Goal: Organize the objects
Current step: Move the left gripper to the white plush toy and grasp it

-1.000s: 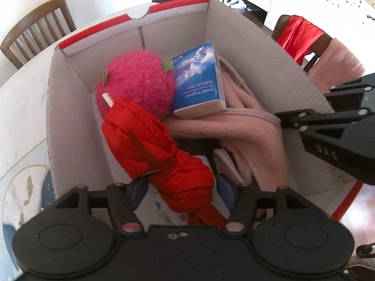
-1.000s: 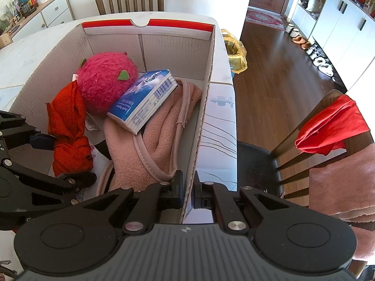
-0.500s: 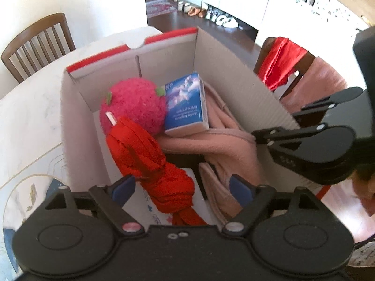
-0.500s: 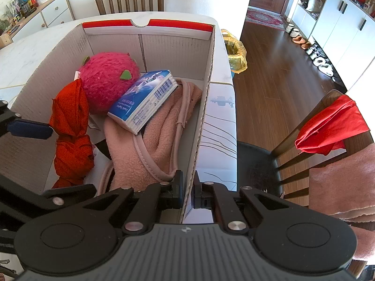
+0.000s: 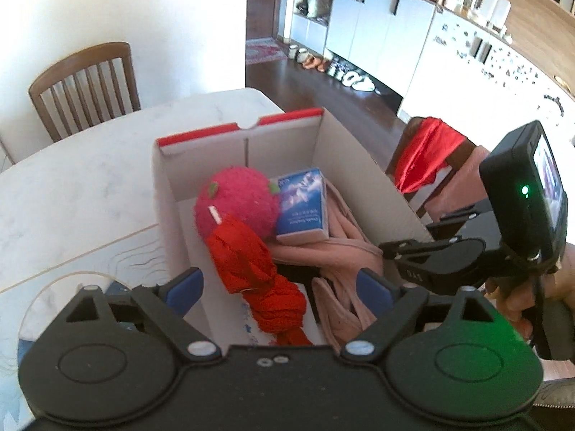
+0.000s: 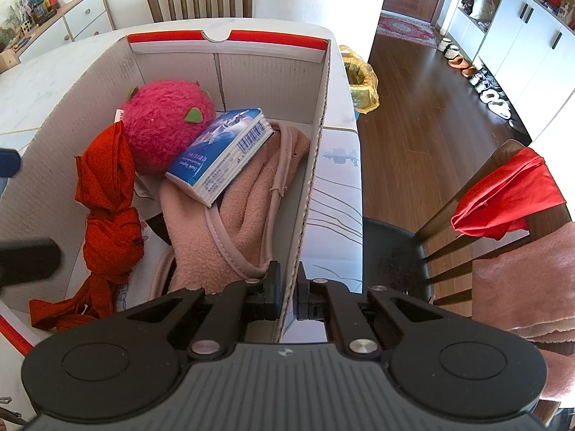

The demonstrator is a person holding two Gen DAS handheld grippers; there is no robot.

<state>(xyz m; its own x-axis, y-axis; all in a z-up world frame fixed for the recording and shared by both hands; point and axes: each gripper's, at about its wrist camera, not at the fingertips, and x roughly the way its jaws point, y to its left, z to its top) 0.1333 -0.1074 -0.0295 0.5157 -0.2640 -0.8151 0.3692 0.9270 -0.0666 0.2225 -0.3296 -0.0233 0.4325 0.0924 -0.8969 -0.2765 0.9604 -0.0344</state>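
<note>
Right gripper (image 6: 287,296) jaws pinch the box (image 6: 316,151) wall's rim; left gripper (image 5: 278,289), jaws just opened wide and empty, hangs above the white tabletop (image 5: 90,176).

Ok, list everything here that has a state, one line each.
cardboard box: open-topped, clamped at its side wall.
red cloth: knotted, lying loose in the box.
tissue pack: tilted against the plush ball.
left gripper: open, empty, jaws just widened.
right gripper: shut on the box wall.

I can't see the box (image 6: 316,151) floor under the pink blanket (image 6: 230,230). The red cloth (image 5: 258,276) runs behind my left gripper (image 5: 278,289). The tissue pack (image 6: 219,152) words are too small.
</note>
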